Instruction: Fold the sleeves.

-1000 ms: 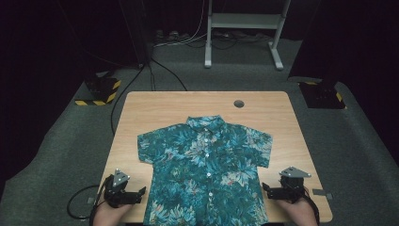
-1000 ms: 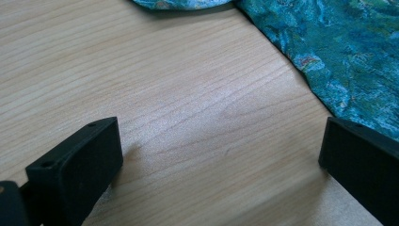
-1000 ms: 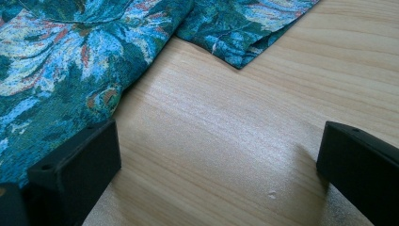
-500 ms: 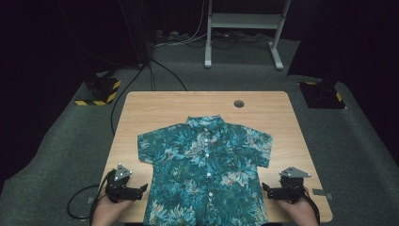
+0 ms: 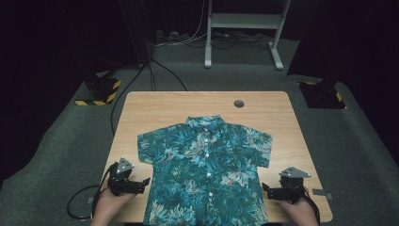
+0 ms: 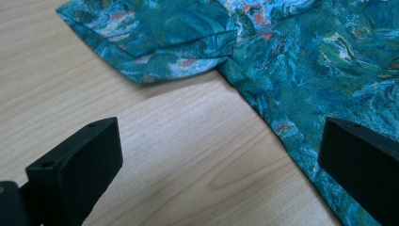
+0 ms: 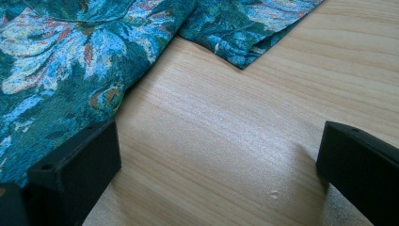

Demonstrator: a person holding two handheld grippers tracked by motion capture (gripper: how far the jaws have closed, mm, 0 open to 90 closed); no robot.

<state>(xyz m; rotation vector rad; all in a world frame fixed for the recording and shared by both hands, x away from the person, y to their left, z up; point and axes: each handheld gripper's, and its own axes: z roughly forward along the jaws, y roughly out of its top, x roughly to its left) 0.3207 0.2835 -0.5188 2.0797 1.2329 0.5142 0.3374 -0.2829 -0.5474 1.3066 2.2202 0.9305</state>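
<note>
shirt [image 5: 207,174] hem: cut off by the high view's bottom edge
shirt in the gripper views: only a sleeve and side seam in frame, the rest past the edges
forearms: cut off at the bottom edge
tabletop [image 5: 160,110] near edge: partly out of frame
floor beyond the tabletop: dark, detail unreadable

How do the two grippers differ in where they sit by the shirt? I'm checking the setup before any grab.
The left gripper sits beside the shirt's left side seam, below the left sleeve; the right gripper sits beside the right side seam, below the right sleeve. In its own view, the left gripper has one jaw over the cloth; the right gripper's spread jaws frame mostly bare table. Both are open, holding nothing.
</note>
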